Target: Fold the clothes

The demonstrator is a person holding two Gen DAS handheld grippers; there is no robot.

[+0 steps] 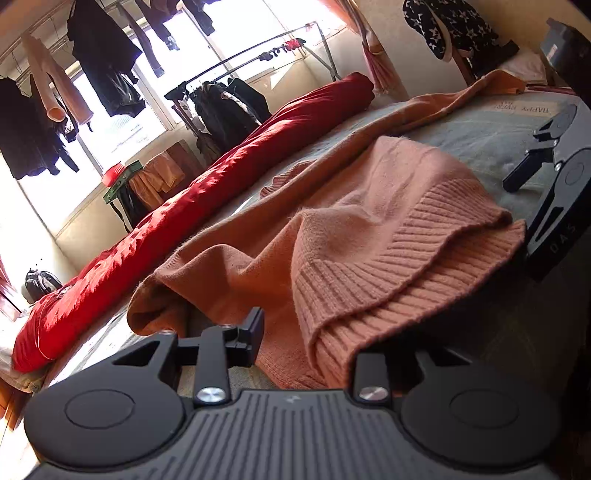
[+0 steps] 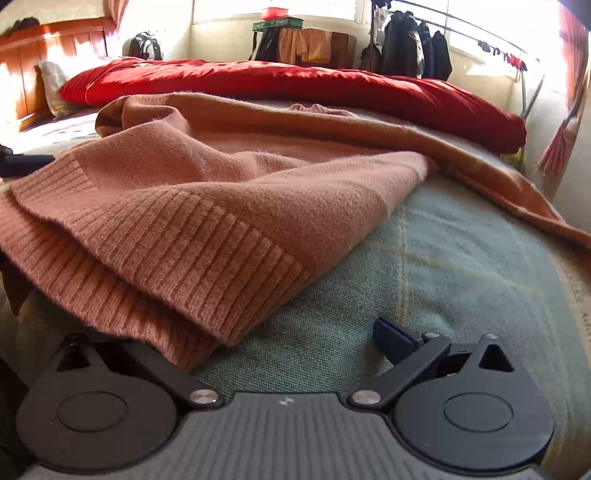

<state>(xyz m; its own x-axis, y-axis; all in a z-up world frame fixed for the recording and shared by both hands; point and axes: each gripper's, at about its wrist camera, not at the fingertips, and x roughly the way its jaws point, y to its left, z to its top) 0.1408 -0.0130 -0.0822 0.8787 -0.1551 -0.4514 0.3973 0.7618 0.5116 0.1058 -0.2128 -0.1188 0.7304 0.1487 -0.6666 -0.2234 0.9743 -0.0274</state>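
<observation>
A pink knitted sweater [image 1: 369,221] with a ribbed hem [image 2: 155,251] lies rumpled on the grey-green bed cover [image 2: 443,266]. In the left wrist view my left gripper [image 1: 314,339] sits low at the hem's near edge. Its left finger [image 1: 255,332] is bare with a gap beside it, and its right finger is hidden under the ribbed fold. My right gripper [image 2: 258,339] stands wide open at the hem's other corner. Its right finger [image 2: 395,339] rests over the bed cover and its left finger is buried under the hem. The right gripper [image 1: 532,155] also shows in the left wrist view.
An orange-brown cloth [image 2: 332,122] lies under and behind the sweater. A rolled red duvet [image 2: 295,85] runs along the bed's far side. Beyond it are a clothes rack [image 1: 229,99] with dark jackets, a stool [image 2: 280,26], a backpack [image 2: 146,46] and a wooden headboard [image 2: 37,66].
</observation>
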